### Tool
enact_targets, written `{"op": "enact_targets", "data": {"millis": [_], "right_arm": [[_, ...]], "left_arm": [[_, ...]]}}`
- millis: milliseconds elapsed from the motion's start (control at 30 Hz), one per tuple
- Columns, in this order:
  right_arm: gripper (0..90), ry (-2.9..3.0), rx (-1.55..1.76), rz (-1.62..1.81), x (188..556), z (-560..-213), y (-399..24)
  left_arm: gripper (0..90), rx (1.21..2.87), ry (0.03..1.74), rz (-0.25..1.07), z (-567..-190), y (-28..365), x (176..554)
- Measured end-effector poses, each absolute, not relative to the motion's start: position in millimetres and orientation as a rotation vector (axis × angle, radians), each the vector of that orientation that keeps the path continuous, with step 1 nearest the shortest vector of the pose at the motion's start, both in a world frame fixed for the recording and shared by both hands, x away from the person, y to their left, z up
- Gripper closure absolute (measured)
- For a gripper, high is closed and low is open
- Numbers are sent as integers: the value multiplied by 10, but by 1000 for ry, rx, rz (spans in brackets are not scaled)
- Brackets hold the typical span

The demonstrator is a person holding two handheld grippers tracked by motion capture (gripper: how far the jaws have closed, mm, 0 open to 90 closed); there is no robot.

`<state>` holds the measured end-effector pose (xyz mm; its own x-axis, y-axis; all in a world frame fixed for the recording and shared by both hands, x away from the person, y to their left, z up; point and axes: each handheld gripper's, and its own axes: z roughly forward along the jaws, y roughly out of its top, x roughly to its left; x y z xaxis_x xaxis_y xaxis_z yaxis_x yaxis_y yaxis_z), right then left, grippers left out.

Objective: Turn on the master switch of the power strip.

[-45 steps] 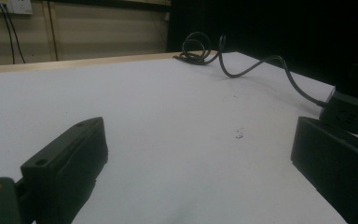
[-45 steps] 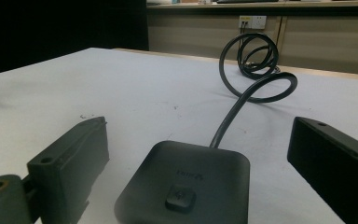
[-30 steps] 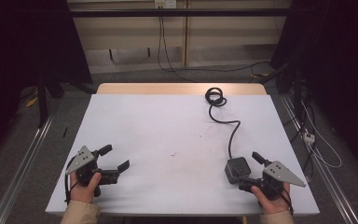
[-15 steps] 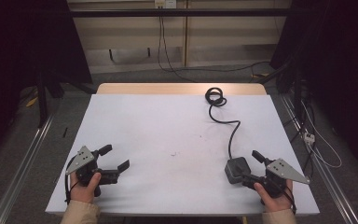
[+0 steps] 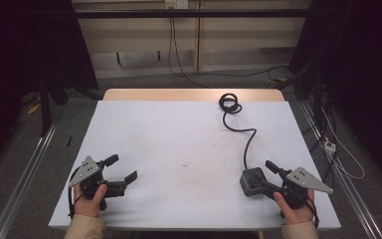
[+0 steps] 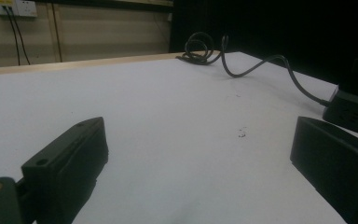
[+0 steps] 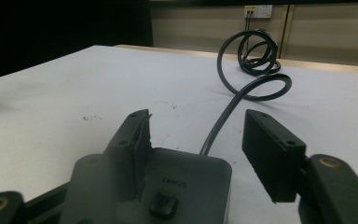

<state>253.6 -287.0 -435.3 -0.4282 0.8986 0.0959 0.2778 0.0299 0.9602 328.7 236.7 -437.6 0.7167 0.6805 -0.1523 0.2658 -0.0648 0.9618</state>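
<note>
A dark grey power block [image 5: 251,182] [image 7: 186,182] lies near the table's front right. Its black cable [image 5: 248,142] [image 7: 223,116] runs to a coil [image 5: 229,104] [image 7: 254,53] at the far edge. My right gripper [image 5: 263,175] [image 7: 200,140] is at the block, and its jaws have just been closing. The left jaw stands over the block's left part. A gap shows between the right jaw and the block's side, so the pads do not press it. My left gripper [image 5: 124,168] [image 6: 200,154] rests at the front left, open and holding nothing. The block [image 6: 352,109] also lies far off in the left gripper view.
The white table [image 5: 179,144] has a wooden strip [image 5: 189,94] along its far edge. Wall sockets [image 5: 176,4] with hanging cables are behind it. More cables [image 5: 335,154] lie on the floor to the right, and metal rails [image 5: 25,174] run along both sides.
The right gripper's jaws have narrowed around the power block, which has stayed in place. The left gripper and hand have not moved.
</note>
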Motion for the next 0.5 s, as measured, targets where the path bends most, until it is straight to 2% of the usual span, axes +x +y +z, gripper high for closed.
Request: {"op": "enact_targets", "data": {"millis": [33, 133, 500], "right_arm": [[480, 1760, 1191, 1424, 2536, -4346, -2875], [530, 1777, 1183, 1432, 2534, -4339, -2881], [631, 1813, 1169, 1446, 2538, -4313, -2889]], "left_arm": [[36, 1645, 775, 402, -4379, 2366, 3288], [36, 1647, 775, 402, -4378, 2364, 3287], [37, 1643, 775, 406, -4378, 2366, 3286]]}}
